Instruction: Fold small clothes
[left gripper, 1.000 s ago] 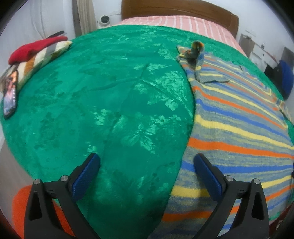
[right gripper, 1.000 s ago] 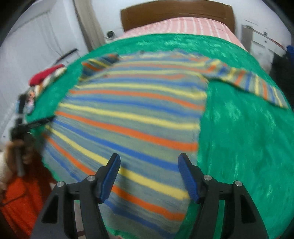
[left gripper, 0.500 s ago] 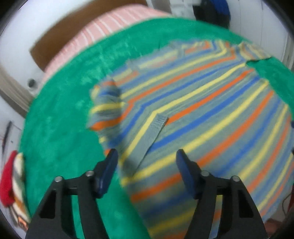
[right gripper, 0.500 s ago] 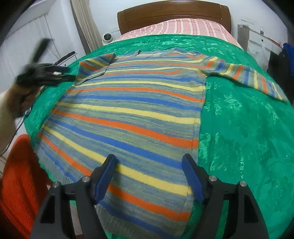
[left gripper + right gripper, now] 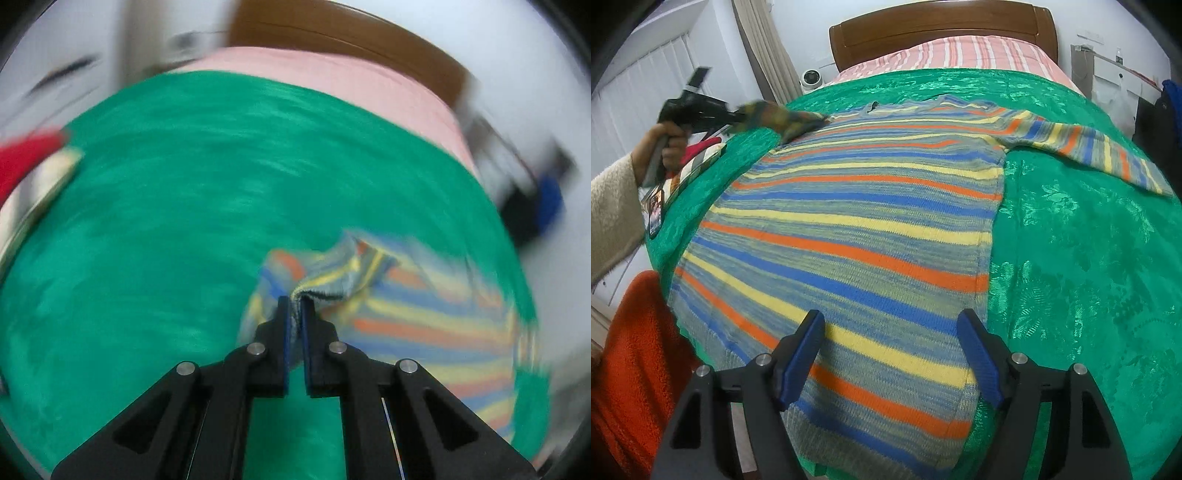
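A striped knit sweater [image 5: 857, 229], grey with blue, orange and yellow bands, lies flat on a green bedspread [image 5: 1071, 258]. Its right sleeve [image 5: 1100, 155] stretches out to the right. My left gripper [image 5: 294, 301] is shut on the left sleeve's cuff [image 5: 325, 284] and holds it lifted and stretched out to the left; it also shows in the right wrist view [image 5: 738, 117] at the far left. My right gripper [image 5: 892, 343] is open and empty, hovering over the sweater's hem near the bed's front edge.
A red and striped pile of cloth [image 5: 701, 155] and a phone [image 5: 655, 214] lie at the bed's left edge. Orange fabric [image 5: 631, 350] is at the lower left. A wooden headboard [image 5: 942, 33] and pink striped sheet [image 5: 960, 55] are at the back.
My left gripper has closed on the left sleeve's cuff and pulled it out to the left; its view is blurred by motion. My right gripper has stayed open over the hem.
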### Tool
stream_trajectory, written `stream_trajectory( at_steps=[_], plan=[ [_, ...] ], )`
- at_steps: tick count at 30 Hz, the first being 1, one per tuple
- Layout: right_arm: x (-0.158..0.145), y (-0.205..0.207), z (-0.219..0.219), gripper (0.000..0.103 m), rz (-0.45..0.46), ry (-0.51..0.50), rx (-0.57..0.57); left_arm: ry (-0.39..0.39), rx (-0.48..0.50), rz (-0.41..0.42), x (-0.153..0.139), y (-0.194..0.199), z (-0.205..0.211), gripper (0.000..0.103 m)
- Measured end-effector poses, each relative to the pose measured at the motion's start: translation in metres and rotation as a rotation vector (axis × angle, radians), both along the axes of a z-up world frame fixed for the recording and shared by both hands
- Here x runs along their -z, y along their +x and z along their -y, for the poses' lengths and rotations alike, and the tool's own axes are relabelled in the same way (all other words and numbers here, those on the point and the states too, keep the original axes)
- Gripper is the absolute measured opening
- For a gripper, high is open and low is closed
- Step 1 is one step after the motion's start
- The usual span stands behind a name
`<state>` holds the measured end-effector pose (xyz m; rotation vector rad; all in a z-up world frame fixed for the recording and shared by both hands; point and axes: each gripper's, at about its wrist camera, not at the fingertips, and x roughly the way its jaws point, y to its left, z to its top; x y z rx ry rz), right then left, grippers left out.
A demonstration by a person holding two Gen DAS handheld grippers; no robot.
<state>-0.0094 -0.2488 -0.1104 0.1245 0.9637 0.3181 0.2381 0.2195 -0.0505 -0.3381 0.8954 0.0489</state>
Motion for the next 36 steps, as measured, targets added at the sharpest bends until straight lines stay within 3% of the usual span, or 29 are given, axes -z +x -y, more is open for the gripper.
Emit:
stream_trajectory(
  at_steps=[4, 11, 13, 15, 17, 18, 19, 20, 21, 22, 23, 26, 29, 32, 34, 36],
  plan=[
    [0.001, 0.001, -0.002, 0.076, 0.000, -0.006, -0.004, -0.035, -0.195, -0.095, 0.032, 0.000, -0.072, 0.003],
    [0.004, 0.002, -0.005, 0.078, 0.003, -0.031, -0.009, -0.125, -0.304, -0.156, 0.083, -0.016, -0.104, 0.003],
    [0.005, 0.002, -0.005, 0.079, 0.003, -0.031, -0.010, -0.117, -0.330, -0.165, 0.089, -0.019, -0.108, 0.003],
    [0.005, 0.002, -0.006, 0.079, 0.005, -0.034, -0.011, -0.042, -0.402, -0.177, 0.087, -0.023, -0.115, 0.003],
    [0.005, 0.002, -0.007, 0.079, 0.007, -0.038, -0.013, -0.029, -0.447, -0.168, 0.083, -0.036, -0.125, 0.004],
    [0.005, 0.002, -0.007, 0.080, 0.007, -0.038, -0.012, -0.038, -0.442, -0.150, 0.079, -0.043, -0.126, 0.005],
    [0.006, 0.002, -0.007, 0.080, 0.008, -0.035, -0.011, -0.053, -0.414, -0.117, 0.072, -0.052, -0.124, 0.014],
    [0.006, 0.002, -0.007, 0.080, 0.009, -0.032, -0.010, -0.063, -0.374, -0.084, 0.066, -0.057, -0.116, 0.034],
    [0.006, 0.002, -0.007, 0.081, 0.009, -0.031, -0.010, -0.066, -0.335, -0.059, 0.062, -0.061, -0.108, 0.045],
    [0.006, 0.002, -0.007, 0.082, 0.010, -0.031, -0.010, -0.060, -0.278, -0.028, 0.055, -0.066, -0.092, 0.063],
    [0.006, 0.002, -0.008, 0.083, 0.010, -0.032, -0.010, -0.052, -0.235, -0.013, 0.052, -0.066, -0.079, 0.072],
    [0.006, 0.002, -0.010, 0.084, 0.012, -0.043, -0.011, -0.034, -0.144, -0.035, 0.062, -0.060, -0.046, 0.077],
    [0.003, 0.000, -0.010, 0.083, 0.011, -0.051, -0.011, -0.055, -0.216, -0.156, 0.096, -0.060, -0.044, 0.074],
    [-0.011, -0.007, -0.002, 0.083, 0.032, -0.025, 0.001, -0.031, -0.243, -0.107, 0.096, -0.086, -0.040, 0.072],
    [-0.027, -0.018, 0.011, 0.083, 0.098, -0.034, 0.029, 0.002, -0.219, -0.080, 0.087, -0.107, -0.028, 0.073],
    [-0.039, -0.026, 0.027, 0.083, 0.157, -0.070, 0.083, -0.035, -0.176, -0.033, 0.077, -0.130, -0.017, 0.079]
  ],
)
